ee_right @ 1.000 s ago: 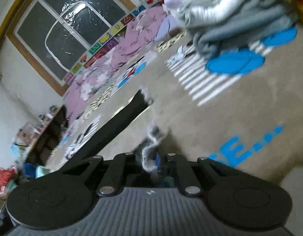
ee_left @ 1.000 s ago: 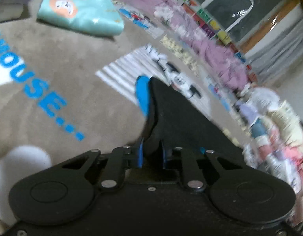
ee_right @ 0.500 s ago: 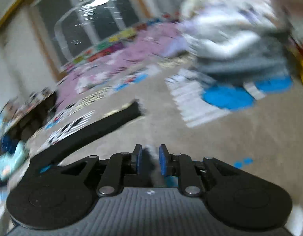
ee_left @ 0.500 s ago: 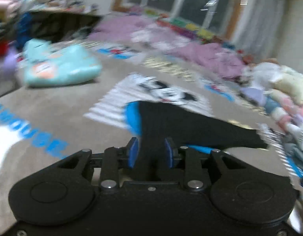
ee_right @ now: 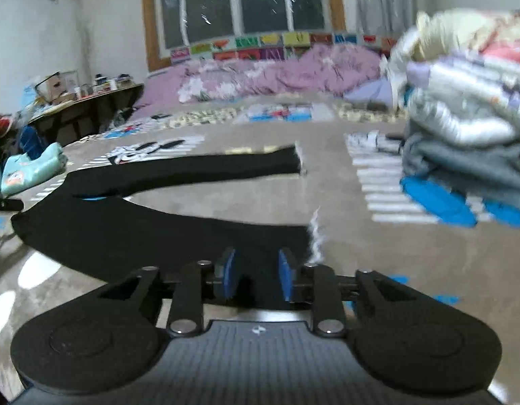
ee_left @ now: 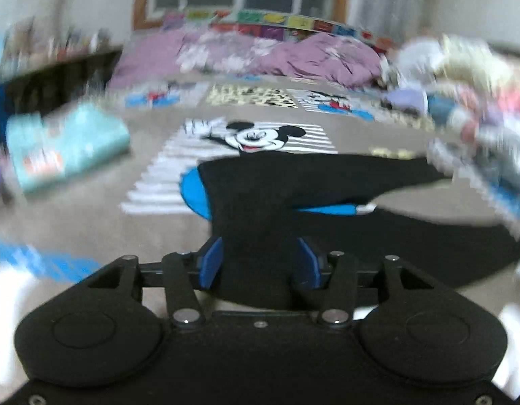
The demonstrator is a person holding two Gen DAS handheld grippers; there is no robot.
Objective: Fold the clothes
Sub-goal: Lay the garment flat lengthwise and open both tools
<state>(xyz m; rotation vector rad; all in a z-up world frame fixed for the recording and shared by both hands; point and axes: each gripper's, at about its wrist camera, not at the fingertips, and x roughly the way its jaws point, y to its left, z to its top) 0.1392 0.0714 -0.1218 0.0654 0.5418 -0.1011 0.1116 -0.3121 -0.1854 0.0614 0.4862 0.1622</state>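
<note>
the left tool (ee_left: 258, 266) has its blue pads (ee_left: 211, 266) spread apart, with the waist end of the black trousers (ee_left: 293, 185) lying between them; nothing is pinched. the right tool (ee_right: 255, 278) also stands with its pads (ee_right: 228, 278) parted, over the cuff end of one trouser leg (ee_right: 132, 229), not gripping it. the black trousers lie flat on the tan carpet (ee_right: 344, 236), the two legs splayed in a v, the far leg (ee_right: 199, 167) reaching toward a stack of folded clothes (ee_right: 469, 128) at the right. part of the cloth covers a mouse cartoon print (ee_left: 256, 135) on the carpet. a folded teal garment (ee_left: 64, 148) lies well apart to the left. beyond the carpet, a pink quilt (ee_left: 260, 57) is heaped below a dark window (ee_right: 243, 0). the left view is blurred at its edges.
</note>
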